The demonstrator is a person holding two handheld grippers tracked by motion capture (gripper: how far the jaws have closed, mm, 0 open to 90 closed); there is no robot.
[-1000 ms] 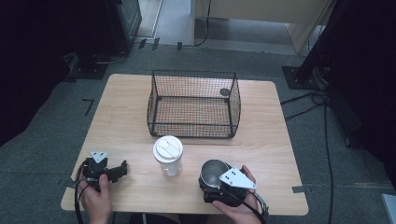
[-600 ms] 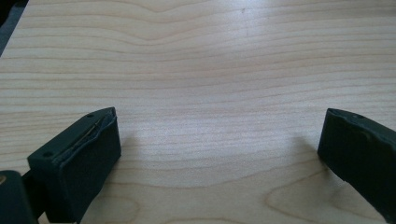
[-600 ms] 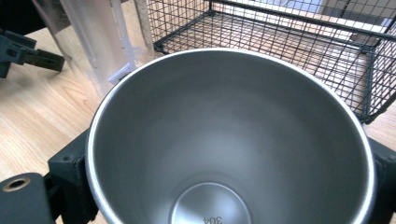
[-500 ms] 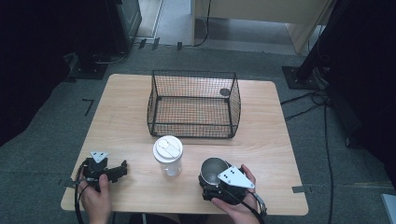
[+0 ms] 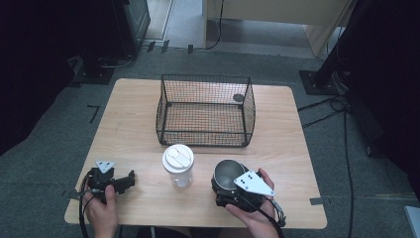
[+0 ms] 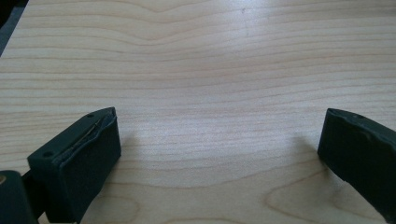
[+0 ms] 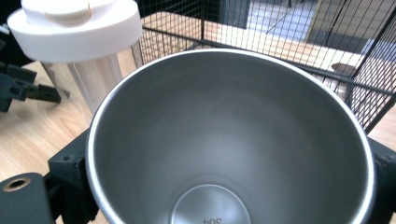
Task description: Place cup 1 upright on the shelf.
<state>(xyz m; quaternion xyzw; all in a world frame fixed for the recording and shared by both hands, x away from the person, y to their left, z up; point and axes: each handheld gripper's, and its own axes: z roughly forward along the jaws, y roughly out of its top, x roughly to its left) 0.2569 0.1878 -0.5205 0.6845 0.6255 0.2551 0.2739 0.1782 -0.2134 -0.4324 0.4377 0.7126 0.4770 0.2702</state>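
At the worktop's (image 5: 148,148) near edge, right tongs (image 5: 237,191) clamp a steel cup (image 5: 229,173), jaws just closing on its sides; slick wall may slip or knock the lidded tumbler (image 5: 178,166) beside it. Left tongs (image 5: 130,179) rest wide open, empty.

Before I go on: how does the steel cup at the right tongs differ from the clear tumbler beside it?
The steel cup is opaque metal; the clear tumbler has see-through walls. The steel cup is open-topped and empty inside; the clear tumbler is capped with a white lid. The steel cup sits between the jaws of the right tongs; the clear tumbler stands free of both tongs. Both are upright on the wooden table, in front of the wire basket.
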